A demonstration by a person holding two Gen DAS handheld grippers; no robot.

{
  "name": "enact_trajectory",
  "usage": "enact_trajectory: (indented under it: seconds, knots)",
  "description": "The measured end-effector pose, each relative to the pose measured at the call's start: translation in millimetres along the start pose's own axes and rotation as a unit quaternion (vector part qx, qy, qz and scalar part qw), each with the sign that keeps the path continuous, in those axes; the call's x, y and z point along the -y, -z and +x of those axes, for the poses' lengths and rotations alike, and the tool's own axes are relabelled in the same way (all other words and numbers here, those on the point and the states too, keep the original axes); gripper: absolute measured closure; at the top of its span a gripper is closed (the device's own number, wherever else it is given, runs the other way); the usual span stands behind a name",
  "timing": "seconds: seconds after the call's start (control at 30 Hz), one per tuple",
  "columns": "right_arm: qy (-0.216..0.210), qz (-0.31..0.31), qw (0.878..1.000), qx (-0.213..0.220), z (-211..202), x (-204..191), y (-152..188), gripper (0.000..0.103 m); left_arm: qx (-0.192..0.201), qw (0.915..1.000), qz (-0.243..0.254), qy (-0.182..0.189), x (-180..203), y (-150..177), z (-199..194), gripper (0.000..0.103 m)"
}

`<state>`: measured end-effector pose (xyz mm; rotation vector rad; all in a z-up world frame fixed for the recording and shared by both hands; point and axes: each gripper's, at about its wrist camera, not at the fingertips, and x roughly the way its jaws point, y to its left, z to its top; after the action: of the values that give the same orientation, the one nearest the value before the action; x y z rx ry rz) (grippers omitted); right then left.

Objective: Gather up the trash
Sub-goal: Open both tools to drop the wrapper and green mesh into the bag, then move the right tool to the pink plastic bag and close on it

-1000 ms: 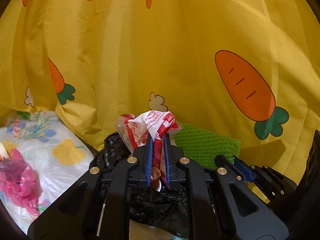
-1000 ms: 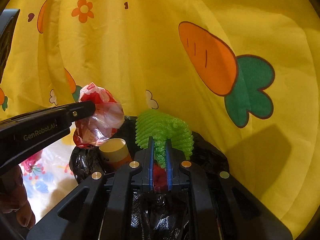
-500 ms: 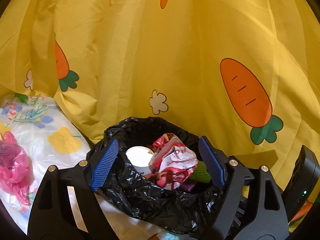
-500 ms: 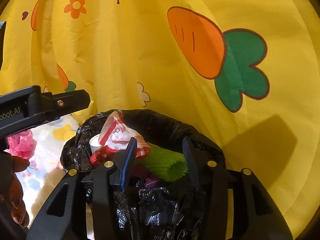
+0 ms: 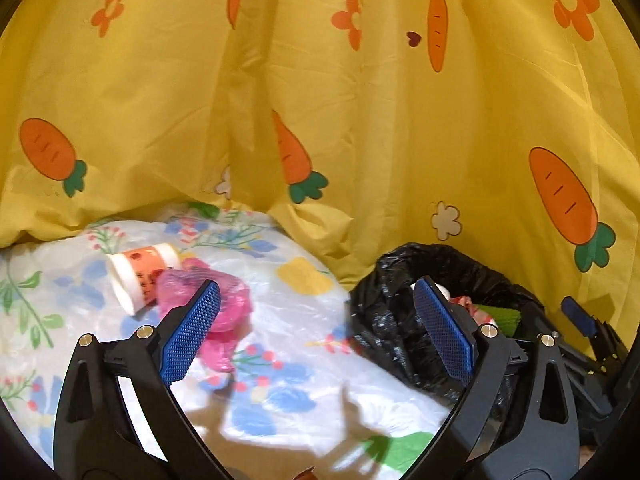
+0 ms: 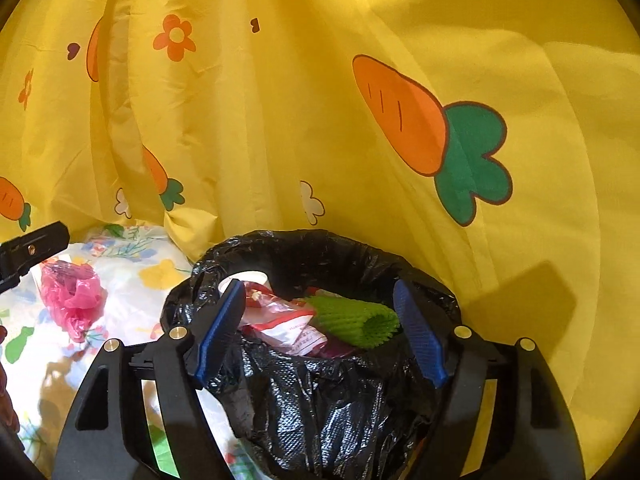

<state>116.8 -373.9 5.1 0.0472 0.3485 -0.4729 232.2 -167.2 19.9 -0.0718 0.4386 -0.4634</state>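
Both my grippers wide, holding nothing: left gripper (image 5: 316, 332) over pink bag (image 5: 224, 312) and cup (image 5: 140, 276); right gripper (image 6: 320, 328) over trash bag (image 6: 320, 392).

My left gripper (image 5: 316, 336) and my right gripper (image 6: 320, 332) are matt black plastic, their wide-apart jaws faced with blue pads (image 5: 191, 332) of rough, finely gridded rubbery texture, pinned by small shiny brass-coloured metal screws (image 6: 463, 332). The black bin bag (image 6: 320, 392) is thin, crinkled, glossy plastic film. In it lie a green foam net sleeve (image 6: 356, 320), ribbed and matt, and a glossy red-and-white plastic wrapper (image 6: 280, 320). The yellow carrot-print curtain (image 5: 360, 120) is smooth, softly sheened cloth in folds. The floral sheet (image 5: 288, 360) looks like shiny thin plastic. On it, the pink bag (image 5: 228, 312) is translucent crumpled film; the white-and-orange cup (image 5: 140, 276) looks like matt paper.
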Motion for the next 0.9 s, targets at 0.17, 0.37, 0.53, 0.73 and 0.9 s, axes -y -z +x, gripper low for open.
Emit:
enact_trajectory:
  seconds: [0.17,0.37,0.53,0.73,0.9]
  knots:
    - [-0.042,-0.006,0.999,-0.004,-12.2,-22.8,-3.3,0.028,0.002,0.9974,-0.012,-0.071,-39.0,9.6,-26.4,0.007]
    - [-0.104,-0.029,0.994,-0.013,-17.6,-65.5,-3.6,0.024,0.004,0.9873,-0.035,-0.155,-93.2,23.2,-48.5,0.007]
    - [-0.162,-0.044,0.985,-0.035,-7.8,-106.9,-2.2,0.021,0.001,0.9788,-0.061,-0.195,-132.3,29.2,-61.7,0.007]
    - [-0.213,-0.062,0.973,-0.069,12.3,-159.6,-3.9,0.020,0.015,0.9672,-0.084,-0.240,-163.4,25.4,-69.1,0.007]
    - [-0.231,-0.086,0.965,-0.084,37.2,-209.9,-2.7,0.020,0.027,0.9586,-0.096,-0.267,-182.1,21.4,-69.4,0.007]
